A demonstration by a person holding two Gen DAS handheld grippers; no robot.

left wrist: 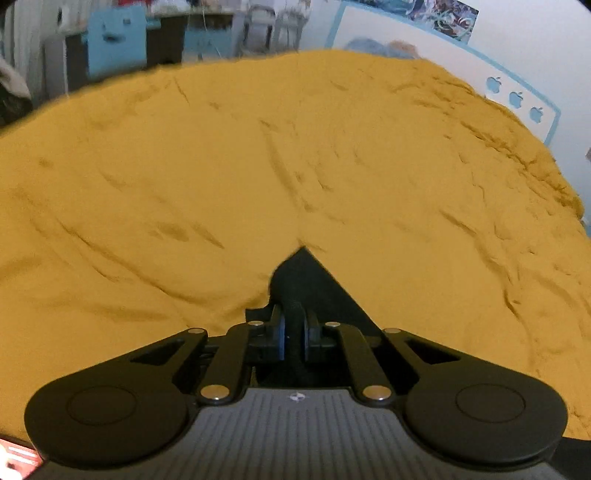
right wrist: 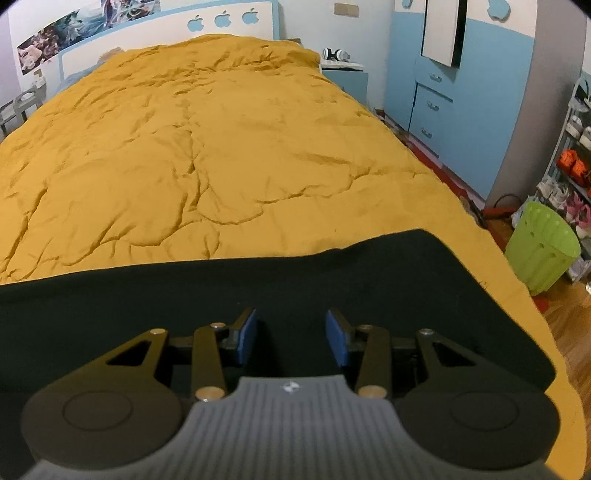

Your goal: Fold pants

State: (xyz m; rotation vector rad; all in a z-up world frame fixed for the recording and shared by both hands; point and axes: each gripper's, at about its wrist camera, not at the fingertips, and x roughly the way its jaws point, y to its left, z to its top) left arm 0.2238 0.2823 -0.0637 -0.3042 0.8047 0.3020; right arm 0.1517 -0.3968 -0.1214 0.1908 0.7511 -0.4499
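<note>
Black pants lie flat across the near end of a bed covered by a mustard-yellow quilt. My right gripper hovers just over the pants, open and empty, blue pads apart. In the left wrist view my left gripper is shut on a bunched corner of the black pants, which rises in a dark peak in front of the pads. The rest of the pants is hidden in that view.
The quilt fills the left wrist view. A green basket stands on the wooden floor right of the bed, by a shoe rack. A blue cabinet and a white headboard stand beyond.
</note>
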